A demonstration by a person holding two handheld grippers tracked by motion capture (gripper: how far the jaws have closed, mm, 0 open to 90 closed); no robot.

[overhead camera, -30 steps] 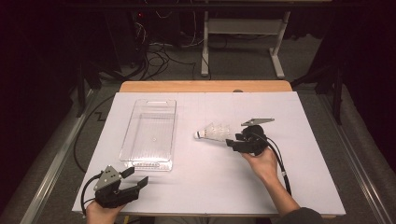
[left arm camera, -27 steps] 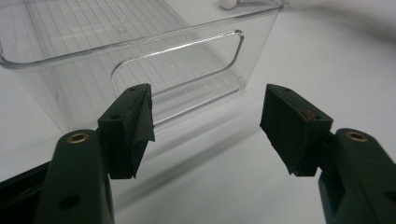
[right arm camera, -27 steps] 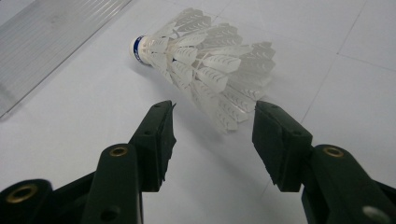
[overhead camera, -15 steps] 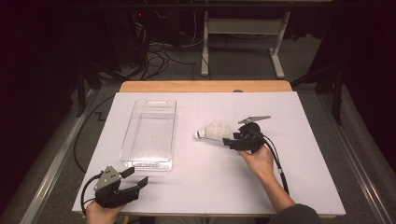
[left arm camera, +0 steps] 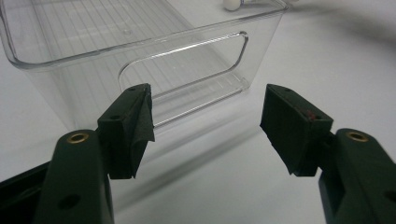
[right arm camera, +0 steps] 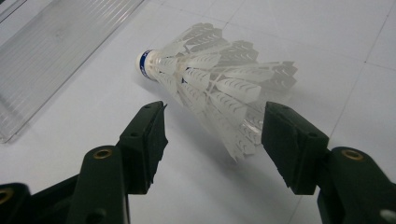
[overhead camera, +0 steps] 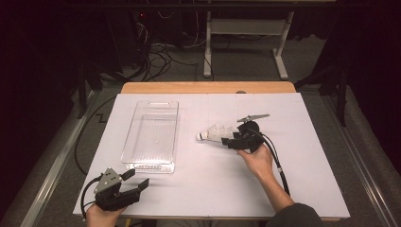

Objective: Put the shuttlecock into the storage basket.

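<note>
one shuttlecock (overhead camera: pixel 215 134) lies on its side on the white counter (overhead camera: pixel 312 189), at about 3 o'clock from the clear box (overhead camera: pixel 152 135), cork end toward the box. the right tool (overhead camera: pixel 232 140) sits at its feathers, and its jaws have just been opening wide, with the feather skirt between them but not squeezed, likely to fit around it. the left tool (overhead camera: pixel 138 182) waits apart and empty by the box's near end, at 6 o'clock.
</note>
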